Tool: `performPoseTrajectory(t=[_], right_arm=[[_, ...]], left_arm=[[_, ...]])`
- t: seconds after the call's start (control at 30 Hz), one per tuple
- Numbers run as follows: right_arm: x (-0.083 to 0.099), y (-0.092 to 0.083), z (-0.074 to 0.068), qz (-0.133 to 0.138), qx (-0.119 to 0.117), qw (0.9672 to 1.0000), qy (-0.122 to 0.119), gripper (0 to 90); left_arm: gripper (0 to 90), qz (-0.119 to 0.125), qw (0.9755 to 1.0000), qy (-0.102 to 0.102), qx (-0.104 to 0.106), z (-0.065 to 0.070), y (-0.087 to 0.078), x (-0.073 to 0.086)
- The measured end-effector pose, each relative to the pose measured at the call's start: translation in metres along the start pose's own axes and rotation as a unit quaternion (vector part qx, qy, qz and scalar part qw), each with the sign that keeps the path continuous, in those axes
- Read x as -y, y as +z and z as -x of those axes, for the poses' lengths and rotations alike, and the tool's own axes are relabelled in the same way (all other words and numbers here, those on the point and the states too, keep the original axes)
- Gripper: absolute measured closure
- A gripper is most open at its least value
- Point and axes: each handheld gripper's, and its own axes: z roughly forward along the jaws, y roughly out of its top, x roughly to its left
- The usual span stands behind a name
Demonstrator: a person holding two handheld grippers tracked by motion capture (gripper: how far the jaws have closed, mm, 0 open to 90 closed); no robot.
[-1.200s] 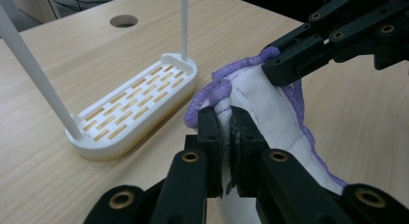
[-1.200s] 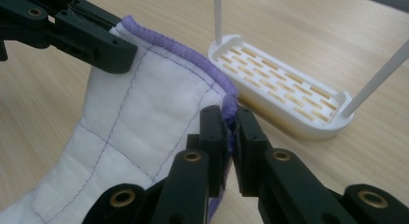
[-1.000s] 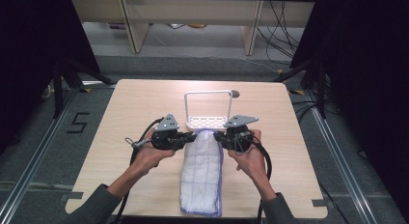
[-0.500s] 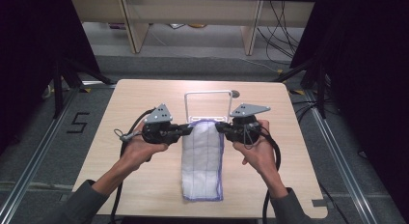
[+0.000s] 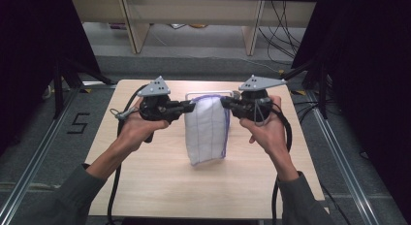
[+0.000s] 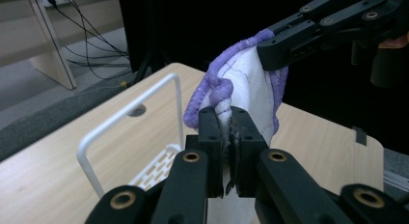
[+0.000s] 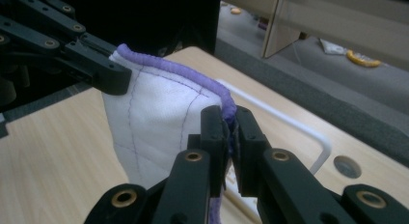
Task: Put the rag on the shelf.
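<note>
So the person's got a white quilted cloth with purple edging pinched at its two top corners, one gripper on each, and it's hanging up off the table, with just its bottom end down near the wood (can't tell if it actually touches). The left gripper has its jaws clamped tight on the cloth's left top corner; in the left gripper view you can see the fabric squeezed right between the two black pads, purple trim bunched up just above them. The right gripper is doing the same on the other corner, jaws closed hard on the purple edge. Both point inward at each other with the cloth stretched between them, fairly flat and upright. Behind the cloth there's a white wire rack standing on the far part of the table, just beyond the hanging fabric. Each hand wraps the gripper body from below, cables trailing back toward the sleeves
</note>
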Motion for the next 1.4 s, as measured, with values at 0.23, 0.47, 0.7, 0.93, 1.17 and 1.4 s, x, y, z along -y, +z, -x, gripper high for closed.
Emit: performPoseTrajectory(t=[0.23, 0.47, 0.7, 0.93, 1.17, 1.4], right_arm=[[-0.023, 0.006, 0.021, 0.022, 0.015, 0.9995, 0.019, 85.2], [-0.038, 0.020, 0.043, 0.033, 0.022, 0.9986, 0.036, 85.2], [-0.054, 0.031, 0.052, 0.039, 0.025, 0.9979, 0.046, 85.2], [-0.070, 0.045, 0.067, 0.049, 0.034, 0.9958, 0.070, 85.2], [-0.076, 0.065, 0.082, 0.053, 0.056, 0.9939, 0.078, 84.9], [-0.066, 0.099, 0.100, 0.044, 0.065, 0.9918, 0.101, 84.9]], left_arm=[[84.7, 0.013, 0.9996, -0.011, -0.024, -0.016, 0.012, -0.023], [84.7, 0.008, 0.9989, -0.021, -0.041, -0.032, 0.024, -0.041], [84.6, 0.020, 0.9976, -0.044, -0.049, -0.053, 0.029, -0.049], [84.6, 0.033, 0.9958, -0.057, -0.063, -0.072, 0.039, -0.063], [84.5, 0.048, 0.9908, -0.098, -0.080, -0.097, 0.060, -0.061], [84.5, 0.045, 0.9869, -0.119, -0.099, -0.121, 0.085, -0.047]])
